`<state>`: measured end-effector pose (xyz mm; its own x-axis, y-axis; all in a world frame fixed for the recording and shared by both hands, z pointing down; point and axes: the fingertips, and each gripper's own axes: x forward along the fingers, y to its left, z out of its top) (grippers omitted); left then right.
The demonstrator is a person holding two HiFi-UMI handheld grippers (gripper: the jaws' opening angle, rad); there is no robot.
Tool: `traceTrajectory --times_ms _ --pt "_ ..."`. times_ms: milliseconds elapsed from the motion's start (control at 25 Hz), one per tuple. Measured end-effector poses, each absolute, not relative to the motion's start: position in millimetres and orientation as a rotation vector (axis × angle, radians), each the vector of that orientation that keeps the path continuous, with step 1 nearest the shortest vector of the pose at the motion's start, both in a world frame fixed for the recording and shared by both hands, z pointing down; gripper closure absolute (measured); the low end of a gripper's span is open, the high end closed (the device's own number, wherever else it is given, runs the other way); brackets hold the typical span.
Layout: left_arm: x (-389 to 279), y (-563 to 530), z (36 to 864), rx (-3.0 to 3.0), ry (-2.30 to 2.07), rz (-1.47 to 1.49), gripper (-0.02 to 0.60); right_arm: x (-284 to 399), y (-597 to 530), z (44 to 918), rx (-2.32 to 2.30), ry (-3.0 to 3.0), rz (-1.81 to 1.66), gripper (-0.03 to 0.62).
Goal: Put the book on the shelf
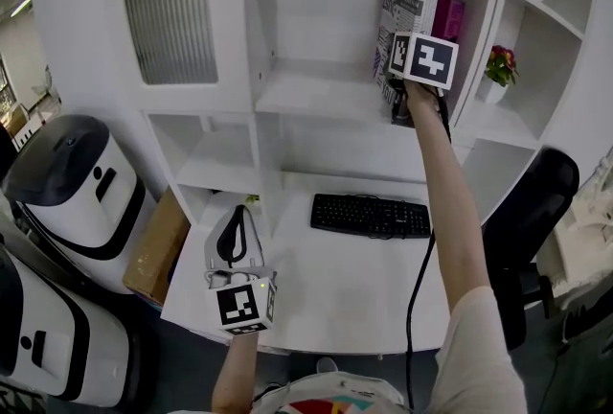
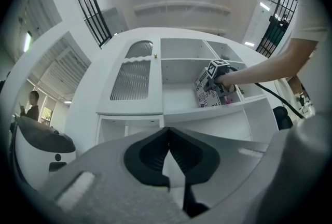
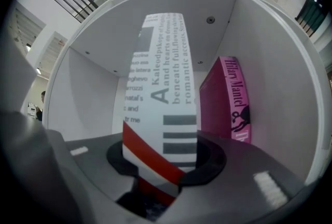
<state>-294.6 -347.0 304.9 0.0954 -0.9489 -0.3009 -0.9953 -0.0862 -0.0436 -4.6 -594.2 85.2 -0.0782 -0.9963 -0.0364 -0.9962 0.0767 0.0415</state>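
1. Left hand-held gripper (image 1: 233,228): jaws pressed together, nothing btw them. It hangs low over the bench (image 1: 326,283), nose tipped up toward the shelf. It's idle. I reckon it's parked there to stay out of the other arm's way.
2. Keyboard (image 1: 371,214): on the bench, right of & beyond the left gripper, well below the right one. Not part of the job.
3. Shelf (image 1: 306,94): my right hand-held gripper reaches into the open compartment. The floor left of that gripper is bare, so there's room.
4. Book (image 1: 410,5) (white, black print, red stripe): pinched near its bottom by the right hand-held gripper (image 1: 395,88). It stands upright above the jaws, inside the compartment, narrow printed face toward the gripper. Low grip prob. chosen so it can be stood on its bottom edge.
5. Pink book (image 1: 448,16): upright just right of the gripper, by the compartment's side wall. The held book is close beside it; can't tell if they touch. I judge placement nearly done, release not yet made.
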Motion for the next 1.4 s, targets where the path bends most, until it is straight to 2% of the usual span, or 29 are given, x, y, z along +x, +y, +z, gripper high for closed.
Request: traceTrajectory --times_ms 640,1240,1320,1400 --pt "-324 -362 323 -2.045 2.079 0.215 0.58 -11 -647 85 2.141 -2.326 -0.098 0.436" --pt "-346 -347 321 -1.957 2.156 0.221 0.58 -14 -649 85 2.147 -2.33 -0.104 0.445" --pt "-352 -341 322 -1.944 2.172 0.214 0.58 -14 -649 86 2.134 -2.362 -0.069 0.436" --pt "-357 -335 320 -1.926 2.185 0.213 0.58 -15 -649 86 2.123 -2.382 -0.061 0.39"
